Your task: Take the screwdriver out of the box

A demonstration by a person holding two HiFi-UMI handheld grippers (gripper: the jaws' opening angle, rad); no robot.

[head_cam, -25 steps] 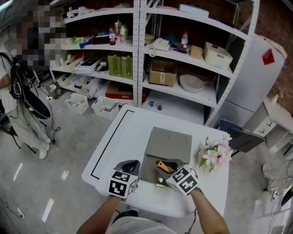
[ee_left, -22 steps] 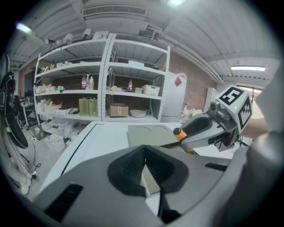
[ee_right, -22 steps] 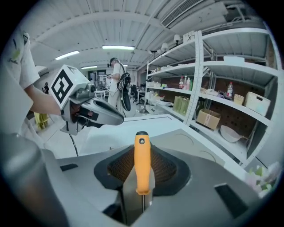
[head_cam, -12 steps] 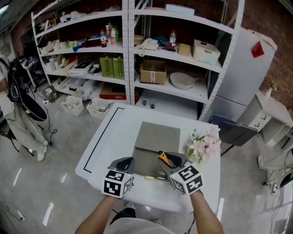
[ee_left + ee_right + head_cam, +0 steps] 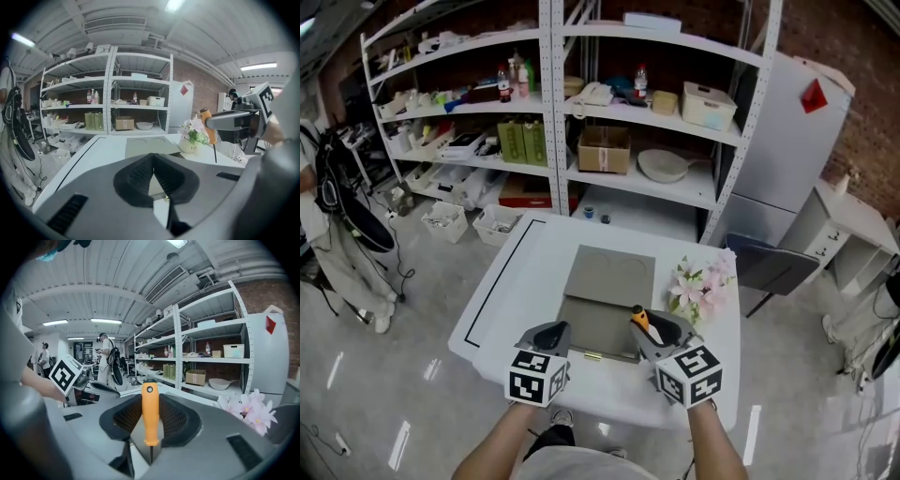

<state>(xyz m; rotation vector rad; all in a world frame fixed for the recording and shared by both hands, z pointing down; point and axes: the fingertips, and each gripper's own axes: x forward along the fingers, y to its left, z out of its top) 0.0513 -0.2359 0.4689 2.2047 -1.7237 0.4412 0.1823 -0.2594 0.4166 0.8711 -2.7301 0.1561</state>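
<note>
A person's right gripper (image 5: pixel 654 328) is clamping the orange-handled screwdriver (image 5: pixel 639 319) by its handle, blade pointing down, and holding it in the air above the near right corner of the open grey box (image 5: pixel 598 328). The left gripper (image 5: pixel 551 334) is hovering at the box's near left corner with its jaws pressed together on nothing.

The box is lying near the front edge of the white table (image 5: pixel 502 281), its lid (image 5: pixel 609 275) folded back flat toward the far edge. A black line (image 5: pixel 492 291) is running along the table's left side, and a broad strip of bare tabletop is lying between that line and the box. On the right, a pot of pink flowers (image 5: pixel 701 286) is standing just beside the box, taking up most of the room there. Open grey floor is stretching away to the left of the table, where a person (image 5: pixel 328 225) is standing.

Beyond the far edge, white shelving (image 5: pixel 553 112) is carrying a cardboard carton (image 5: pixel 603 148), a shallow bowl (image 5: pixel 661 166) and a white bin (image 5: pixel 708 103). Two white baskets (image 5: pixel 499 221) holding small items, too small to make out, are sitting on the floor below.
</note>
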